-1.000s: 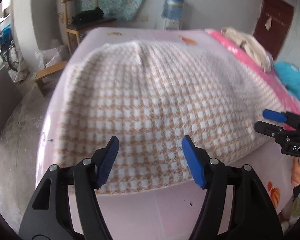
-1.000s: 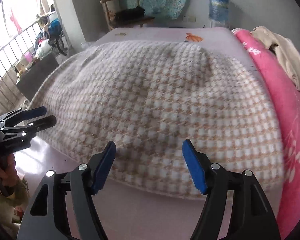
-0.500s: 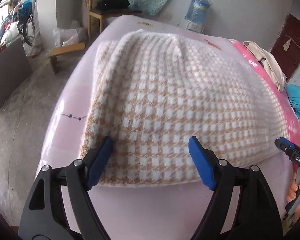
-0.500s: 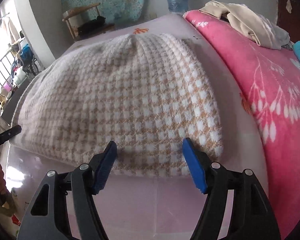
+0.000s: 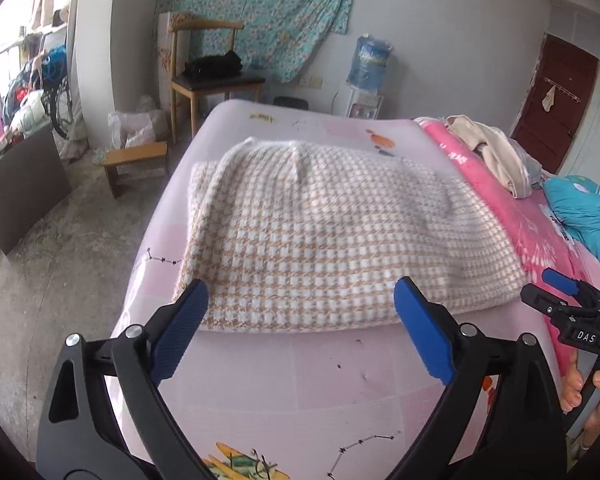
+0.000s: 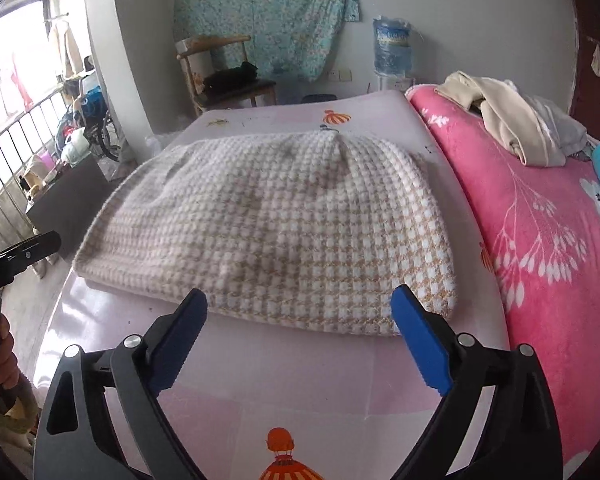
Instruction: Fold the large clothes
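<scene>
i'm looking along a bed (image 5: 340, 384) covered in a pale pink sheet printed with small balloons and star lines. going left to right across the room: a railed balcony (image 6: 4, 160) piled with clutter, a low wooden stool (image 5: 134, 160) on the grey floor, a wooden chair (image 5: 208, 76) with something black on its seat, a turquoise flowered cloth (image 5: 272, 12) hung on the far wall, a water dispenser (image 5: 366, 76) with its blue bottle, then a dark red door (image 5: 556, 96). along the right side of the bed lie a hot pink blanket (image 6: 540, 216), a heap of beige clothes (image 6: 512, 120) at its far end, and a bit of teal fabric (image 5: 584, 212).

the folded garment (image 5: 332, 240), fluffy with a white and tan check, lies flat in the middle of the bed. its long axis runs left to right across the bed, and its near folded edge faces me.

my left gripper (image 5: 302, 330) has just been opening and now stands spread wide, nothing between its blue pads, hovering just short of the garment's near left corner without touching it. my right gripper (image 6: 300, 330) has just been opening too; it is released, empty, just clear of the near right corner.
</scene>
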Motion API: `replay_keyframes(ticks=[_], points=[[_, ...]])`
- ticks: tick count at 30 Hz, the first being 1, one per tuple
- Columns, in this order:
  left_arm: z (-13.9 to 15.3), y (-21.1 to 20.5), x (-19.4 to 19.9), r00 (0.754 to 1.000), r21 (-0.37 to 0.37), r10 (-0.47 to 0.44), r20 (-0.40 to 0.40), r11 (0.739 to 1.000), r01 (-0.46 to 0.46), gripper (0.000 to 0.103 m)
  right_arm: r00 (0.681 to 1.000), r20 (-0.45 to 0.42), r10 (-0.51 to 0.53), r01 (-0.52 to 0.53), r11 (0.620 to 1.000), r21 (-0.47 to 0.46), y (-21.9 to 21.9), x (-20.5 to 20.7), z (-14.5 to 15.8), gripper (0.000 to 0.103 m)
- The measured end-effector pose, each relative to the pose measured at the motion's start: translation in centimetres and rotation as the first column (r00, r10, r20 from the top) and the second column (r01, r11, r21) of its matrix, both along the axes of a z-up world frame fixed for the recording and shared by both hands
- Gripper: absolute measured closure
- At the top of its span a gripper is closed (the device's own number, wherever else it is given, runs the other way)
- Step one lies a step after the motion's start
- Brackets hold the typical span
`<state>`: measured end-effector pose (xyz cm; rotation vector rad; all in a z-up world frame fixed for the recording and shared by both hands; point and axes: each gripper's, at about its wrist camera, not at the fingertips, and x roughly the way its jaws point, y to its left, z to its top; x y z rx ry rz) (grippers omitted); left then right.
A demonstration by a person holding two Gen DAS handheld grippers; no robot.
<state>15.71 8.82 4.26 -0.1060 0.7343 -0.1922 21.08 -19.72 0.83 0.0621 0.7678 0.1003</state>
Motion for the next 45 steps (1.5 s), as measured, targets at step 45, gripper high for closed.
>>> replay_keyframes(ticks=[45], points=[[-1.2,-6.3,-0.3,0.975,0.209,0.140,-0.172,0.973,-0.103,0.008,0.976,-0.176,-0.132,0.103,0.981,-0.162,3.1,-0.6,-1.0,0.006]])
